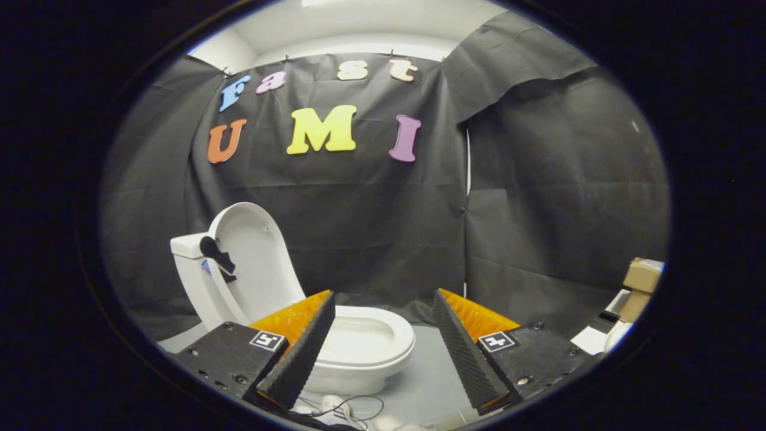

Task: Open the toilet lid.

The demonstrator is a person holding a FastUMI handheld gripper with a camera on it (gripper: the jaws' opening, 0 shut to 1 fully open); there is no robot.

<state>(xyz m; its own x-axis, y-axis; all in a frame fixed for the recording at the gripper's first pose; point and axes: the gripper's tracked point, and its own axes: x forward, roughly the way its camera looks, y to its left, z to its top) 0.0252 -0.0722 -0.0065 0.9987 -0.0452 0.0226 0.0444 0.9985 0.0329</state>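
Behind the spread, empty hand-held gripper [383, 299], raised toilet lid [254, 257], bowl [374, 344] part-hidden

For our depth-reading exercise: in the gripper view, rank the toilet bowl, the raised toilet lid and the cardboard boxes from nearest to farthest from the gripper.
The gripper is open, holding nothing.
1. Toilet bowl: just ahead of the fingers, partly behind the left one.
2. Toilet lid: upright beyond the bowl, against the tank.
3. Cardboard boxes: far off to the right; too close to call against the lid.

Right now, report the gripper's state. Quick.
Gripper: open, fingers spread wide and holding nothing; the toilet bowl sits just ahead between them, its lid raised upright against the tank.
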